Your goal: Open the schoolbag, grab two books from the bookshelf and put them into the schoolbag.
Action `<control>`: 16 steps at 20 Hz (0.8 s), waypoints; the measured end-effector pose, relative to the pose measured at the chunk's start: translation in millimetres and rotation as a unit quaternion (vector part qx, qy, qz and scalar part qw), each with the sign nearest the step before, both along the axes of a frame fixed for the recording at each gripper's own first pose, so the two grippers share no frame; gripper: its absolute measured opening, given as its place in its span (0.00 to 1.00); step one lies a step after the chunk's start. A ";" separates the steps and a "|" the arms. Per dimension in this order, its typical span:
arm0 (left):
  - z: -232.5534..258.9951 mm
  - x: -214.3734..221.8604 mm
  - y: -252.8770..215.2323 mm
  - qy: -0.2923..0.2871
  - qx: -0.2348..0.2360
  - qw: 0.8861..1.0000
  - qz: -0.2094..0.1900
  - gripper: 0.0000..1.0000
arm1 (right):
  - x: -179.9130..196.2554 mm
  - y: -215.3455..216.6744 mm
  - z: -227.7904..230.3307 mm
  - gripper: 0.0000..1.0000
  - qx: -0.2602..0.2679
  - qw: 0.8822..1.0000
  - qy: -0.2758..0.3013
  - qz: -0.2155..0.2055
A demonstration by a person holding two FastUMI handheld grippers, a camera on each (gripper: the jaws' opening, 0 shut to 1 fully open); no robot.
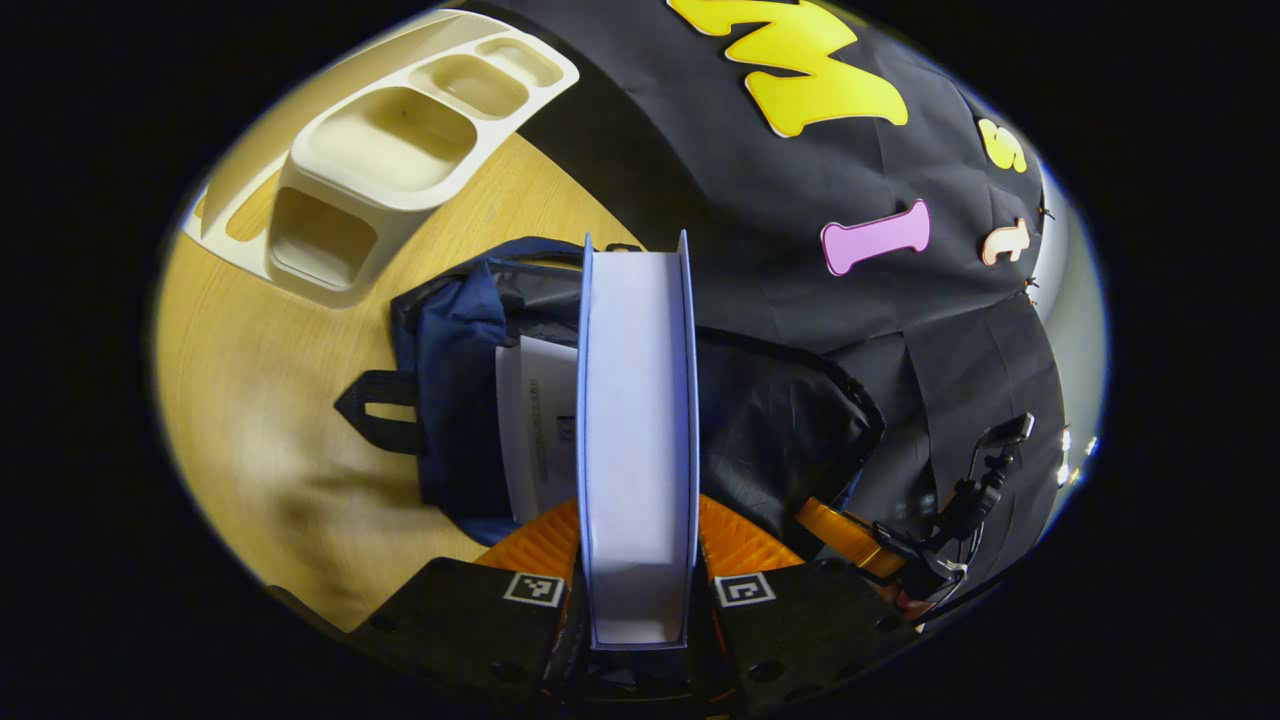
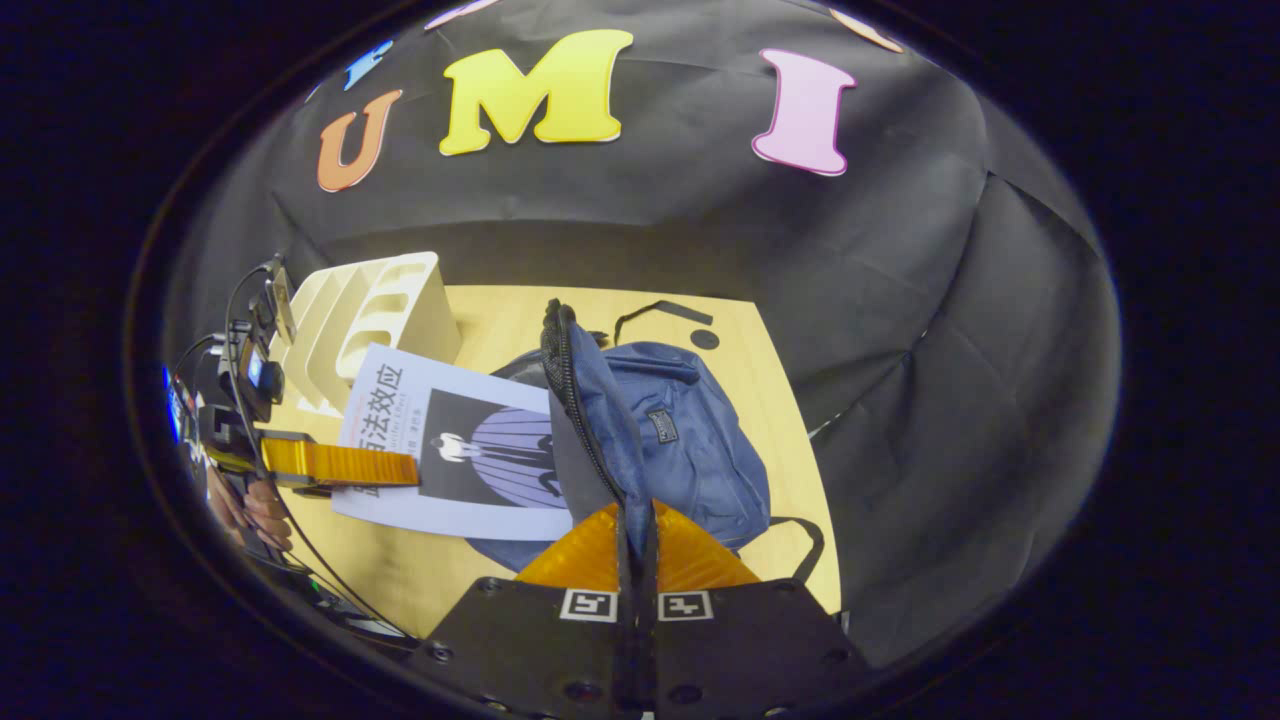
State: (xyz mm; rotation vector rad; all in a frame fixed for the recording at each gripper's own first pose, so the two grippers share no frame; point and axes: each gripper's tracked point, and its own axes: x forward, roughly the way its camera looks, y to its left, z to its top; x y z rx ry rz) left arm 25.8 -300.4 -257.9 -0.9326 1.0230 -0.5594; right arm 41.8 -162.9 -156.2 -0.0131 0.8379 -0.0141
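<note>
Your left gripper pinches the book edge-on above the schoolbag's mouth. Your right gripper clamps the flap, lifting it to keep the bag open.

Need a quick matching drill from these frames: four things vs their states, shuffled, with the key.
Things:
1. book
2. schoolbag flap
3. bookshelf
4. schoolbag

States:
A. pinched up by the right gripper
B. clamped in the left gripper, over the bag's opening
C. lying on the table, open
D. cream, slots vacant, standing behind the bag

Pairs: 1-B, 2-A, 3-D, 4-C
</note>
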 end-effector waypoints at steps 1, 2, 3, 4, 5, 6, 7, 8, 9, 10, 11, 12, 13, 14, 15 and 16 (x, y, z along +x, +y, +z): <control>-1.5 3.4 -4.7 0.000 -0.004 1.000 0.001 0.41 | 0.5 0.4 2.1 0.00 0.000 1.000 -0.002 0.000; -2.7 5.5 -9.7 0.002 -0.009 1.000 0.001 0.41 | 1.7 1.9 4.3 0.00 0.000 1.000 -0.003 0.002; -5.3 9.4 -16.0 0.004 -0.015 1.000 0.003 0.40 | 2.7 3.8 6.3 0.00 0.000 1.000 -0.003 0.005; -8.1 11.1 -21.3 0.009 -0.022 1.000 0.006 0.40 | 3.4 6.0 7.4 0.00 -0.001 1.000 -0.003 0.007; -10.3 13.4 -27.1 0.013 -0.029 0.999 0.009 0.40 | 4.1 7.9 8.0 0.00 -0.002 1.000 -0.004 0.010; -12.9 13.8 -32.2 0.016 -0.036 0.999 0.011 0.40 | 5.0 10.6 9.8 0.00 -0.003 1.000 -0.004 0.013; -15.5 17.2 -37.9 0.020 -0.043 0.999 0.014 0.41 | 5.3 12.3 11.1 0.00 -0.005 1.000 -0.005 0.016; -18.9 19.3 -43.9 0.025 -0.050 0.998 0.017 0.40 | 6.2 13.6 12.2 0.00 -0.007 1.000 -0.006 0.018; -21.8 22.6 -51.0 0.029 -0.057 0.998 0.020 0.40 | 6.4 14.9 13.2 0.00 -0.008 1.000 -0.007 0.019; -24.7 24.7 -56.5 0.030 -0.063 0.997 0.022 0.40 | 7.0 15.7 14.1 0.00 -0.009 1.000 -0.007 0.020; -28.1 24.8 -63.3 0.032 -0.070 0.997 0.023 0.40 | 6.9 16.7 15.1 0.00 -0.010 1.000 -0.007 0.020; -30.6 26.2 -69.6 0.036 -0.078 0.996 0.025 0.40 | 7.6 17.3 16.3 0.00 -0.012 1.000 -0.008 0.021; -33.7 26.9 -76.5 0.039 -0.085 0.995 0.025 0.40 | 7.6 17.3 16.8 0.00 -0.013 1.000 -0.008 0.022; -35.6 27.7 -80.0 0.040 -0.090 0.995 0.024 0.42 | 7.1 17.3 16.4 0.00 -0.015 1.000 -0.008 0.022; -37.9 29.2 -83.8 0.042 -0.094 0.994 0.023 0.40 | 7.1 17.3 16.6 0.00 -0.015 1.000 -0.007 0.022; -39.7 28.9 -85.8 0.044 -0.098 0.994 0.022 0.41 | 7.2 17.1 16.4 0.00 -0.015 1.000 -0.007 0.021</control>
